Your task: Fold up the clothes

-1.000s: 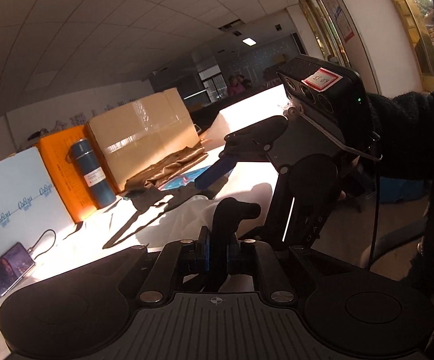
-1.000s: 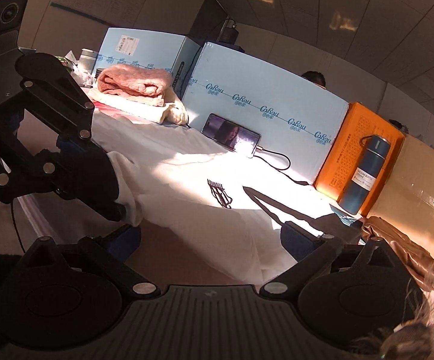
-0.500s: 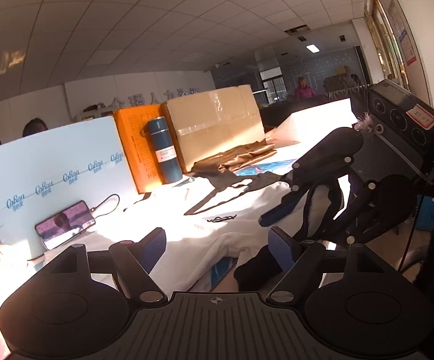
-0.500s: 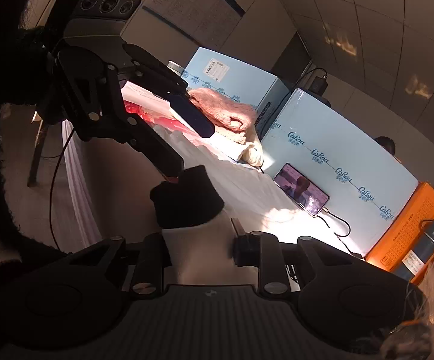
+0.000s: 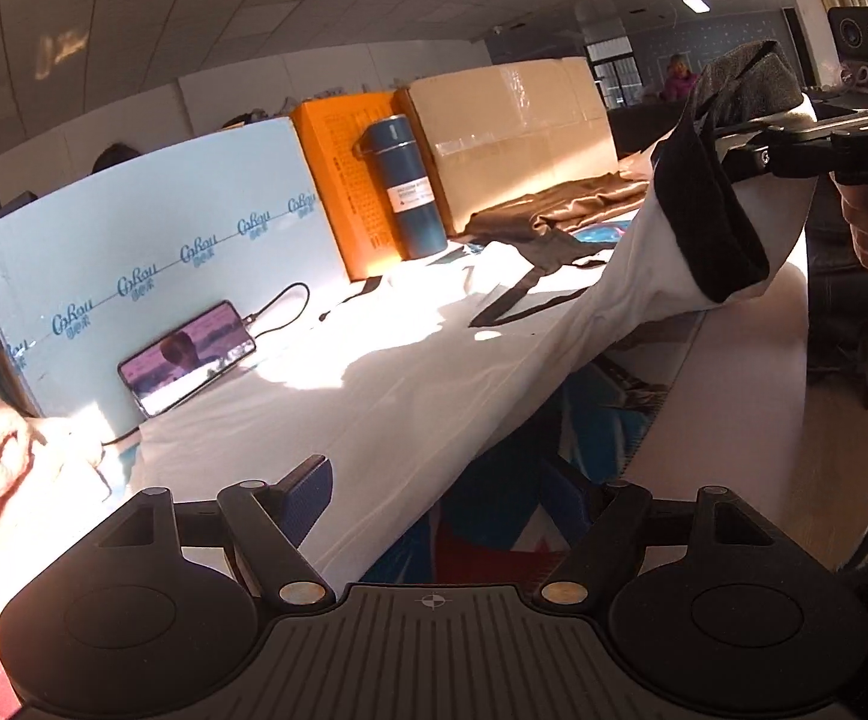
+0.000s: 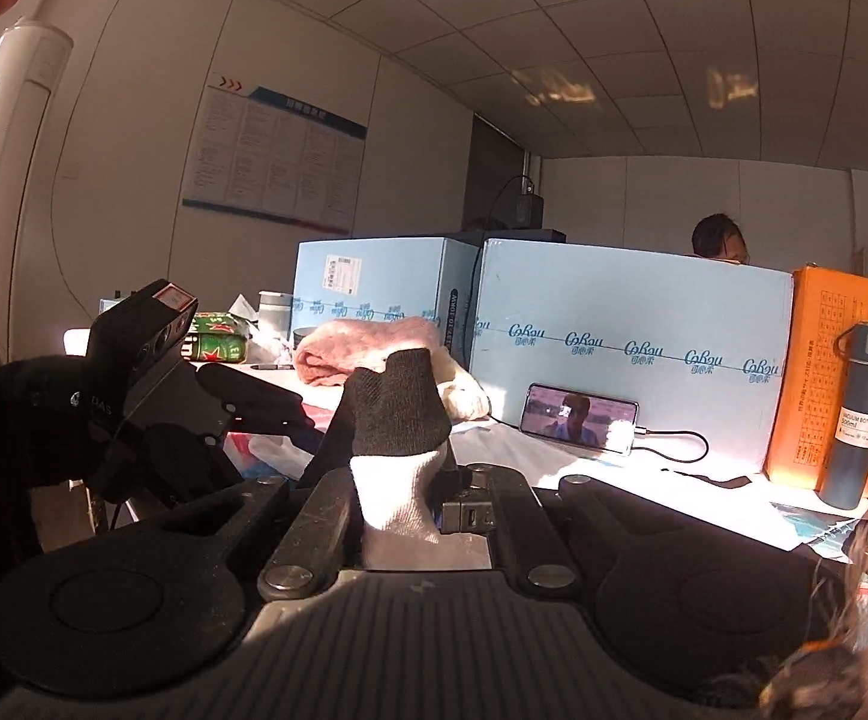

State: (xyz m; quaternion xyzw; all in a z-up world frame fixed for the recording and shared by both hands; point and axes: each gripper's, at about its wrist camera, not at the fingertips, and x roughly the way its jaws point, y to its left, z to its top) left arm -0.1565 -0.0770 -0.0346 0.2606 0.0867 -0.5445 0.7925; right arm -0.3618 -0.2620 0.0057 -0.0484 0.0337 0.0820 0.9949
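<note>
A white garment point(image 5: 410, 372) with black trim lies spread on the table. My right gripper point(image 6: 401, 498) is shut on its white sleeve with a black cuff point(image 6: 398, 414) and holds it raised; in the left wrist view the cuff point(image 5: 715, 210) hangs at the upper right and the sleeve stretches from it down to the table. My left gripper point(image 5: 451, 492) is open, low over the garment's near edge, with cloth lying between its fingers. The left gripper also shows in the right wrist view point(image 6: 254, 408), at the left.
A phone point(image 5: 188, 354) on a cable leans on light blue boxes point(image 5: 152, 264). An orange box point(image 5: 350, 180), a blue bottle point(image 5: 410, 186) and a cardboard box point(image 5: 511, 138) stand behind. Brown cloth point(image 5: 559, 210) lies far right. Pink folded towels point(image 6: 368, 348) and a green can pack point(image 6: 215, 345) sit left.
The left gripper went from shut to open and dropped towards the garment's near edge. The right gripper closed on the sleeve cuff and lifted it up to the right.
</note>
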